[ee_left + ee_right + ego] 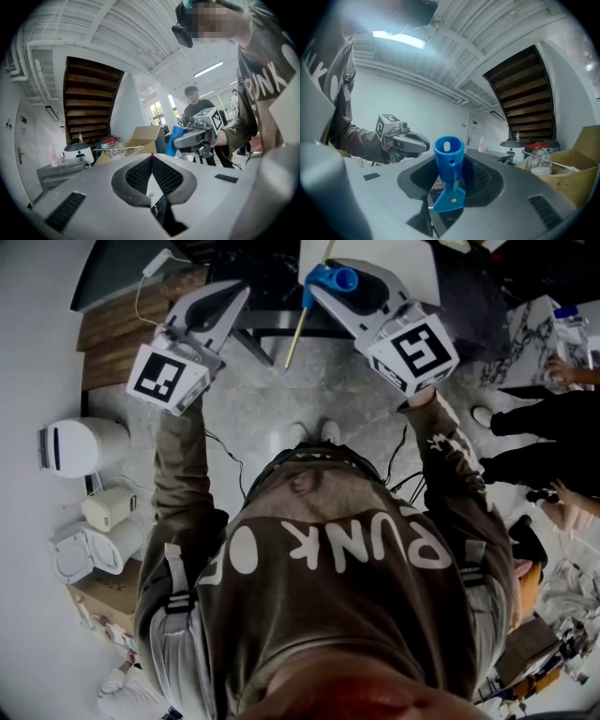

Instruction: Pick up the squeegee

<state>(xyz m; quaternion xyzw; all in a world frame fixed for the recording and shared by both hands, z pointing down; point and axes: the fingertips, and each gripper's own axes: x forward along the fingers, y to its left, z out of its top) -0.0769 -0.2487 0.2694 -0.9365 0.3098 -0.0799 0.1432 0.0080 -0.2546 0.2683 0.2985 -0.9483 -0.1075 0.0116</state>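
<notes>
The squeegee [449, 165] has a blue tubular handle that stands up between the jaws of my right gripper [448, 190], which is shut on it. In the head view the blue handle [334, 279] sits at the right gripper's [319, 287] tip, and a thin yellowish strip [296, 330] hangs below it. My left gripper [152, 177] is shut with its pads together and nothing between them. It is held level at the left [239, 292], apart from the squeegee. From the left gripper view the right gripper [180, 139] and the blue handle [172, 140] show ahead.
A dark table [272, 277] lies ahead of both grippers. White appliances [84, 446] stand on the floor at the left. An open cardboard box [140, 138] and a rice cooker [77, 151] sit below a wooden staircase [91, 101]. People [544, 442] are at the right.
</notes>
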